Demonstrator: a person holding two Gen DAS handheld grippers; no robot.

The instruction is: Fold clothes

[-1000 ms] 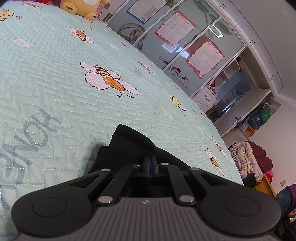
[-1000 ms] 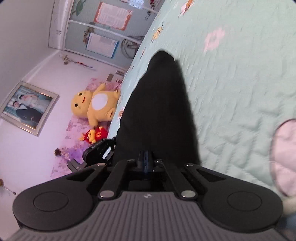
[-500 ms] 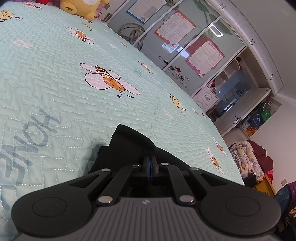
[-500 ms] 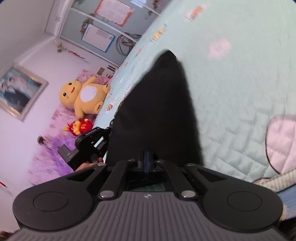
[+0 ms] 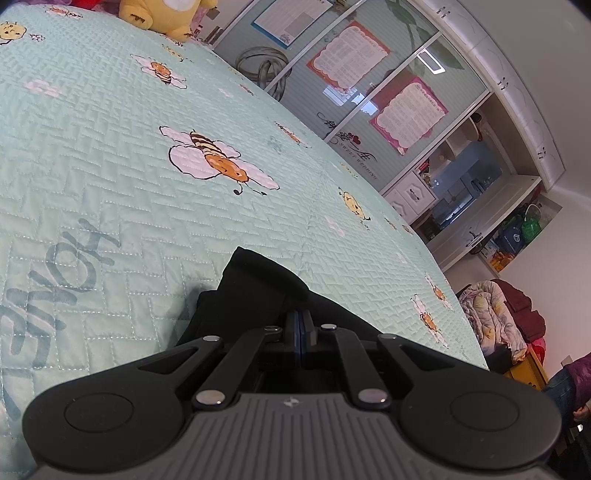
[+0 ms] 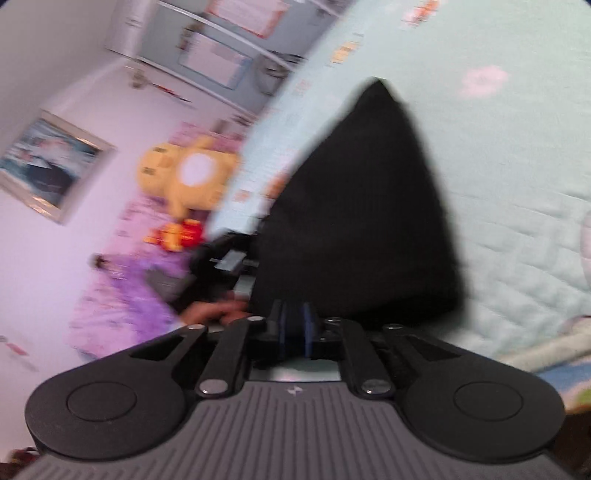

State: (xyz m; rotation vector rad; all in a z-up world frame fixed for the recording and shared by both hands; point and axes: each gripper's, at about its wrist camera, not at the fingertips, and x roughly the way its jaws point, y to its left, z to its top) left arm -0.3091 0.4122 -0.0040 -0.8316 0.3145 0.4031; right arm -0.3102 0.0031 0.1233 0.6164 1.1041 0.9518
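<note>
A black garment (image 5: 258,280) lies on the mint quilted bedspread (image 5: 110,166), and its near edge runs up into my left gripper (image 5: 300,321), which is shut on it. In the right wrist view the same black garment (image 6: 369,221) stretches away as a dark triangle over the bedspread (image 6: 517,147). My right gripper (image 6: 294,317) holds its near end, with the blue pads a little apart and dark cloth between them. That view is blurred by motion. The left gripper (image 6: 229,266) and a hand (image 6: 214,314) show dimly at the garment's left edge.
A yellow plush toy (image 5: 162,18) sits at the head of the bed, with a red toy (image 6: 177,232) below it. A glass-fronted wardrobe (image 5: 369,74) stands beyond the bed. A pile of clothes (image 5: 495,317) lies at the right. A framed picture (image 6: 48,166) hangs on the wall.
My right gripper has swung with the garment, so the room and plush toy slide across its view, and its pads have parted slightly. The left gripper has stayed put.
</note>
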